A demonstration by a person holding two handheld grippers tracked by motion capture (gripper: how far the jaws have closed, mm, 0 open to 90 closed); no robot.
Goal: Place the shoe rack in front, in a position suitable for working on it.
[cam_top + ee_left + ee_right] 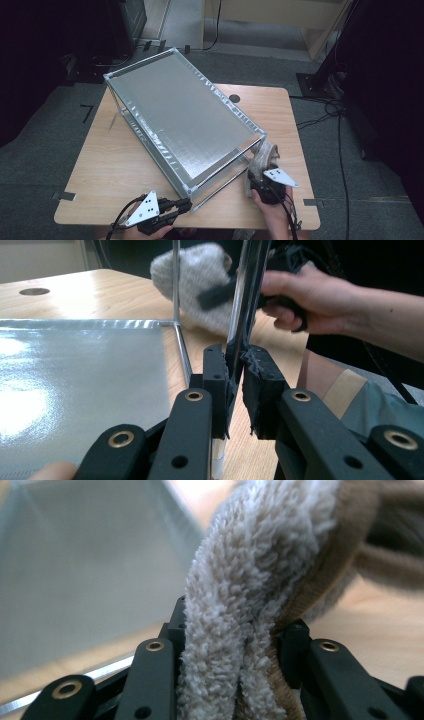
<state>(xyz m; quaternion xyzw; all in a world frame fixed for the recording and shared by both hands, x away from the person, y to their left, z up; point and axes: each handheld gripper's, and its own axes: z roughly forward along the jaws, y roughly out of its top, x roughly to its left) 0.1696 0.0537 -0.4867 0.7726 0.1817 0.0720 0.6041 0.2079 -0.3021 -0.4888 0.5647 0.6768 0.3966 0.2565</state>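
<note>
A two-tier metal rack point(185, 115) with shiny sheet shelves stands at an angle on the wooden table point(115, 170). My left gripper point(184, 205) is at the rack's near corner, shut on its upright corner post point(245, 300), jaws point(235, 372) pinching the thin rod. My right gripper point(257, 182) is beside the rack's right near corner, shut on a folded beige and white terry towel point(262, 155). In the right gripper view the towel point(260, 555) bulges up between the jaws point(232, 630). The left gripper view shows the towel point(200, 280) and the person's right hand point(300, 295) behind the post.
The rack's lower shelf point(80, 375) lies just left of the held post. A round cable hole point(234, 98) sits in the table's far side. Cables point(325, 112) trail on the grey floor to the right. Bare table lies left of the rack.
</note>
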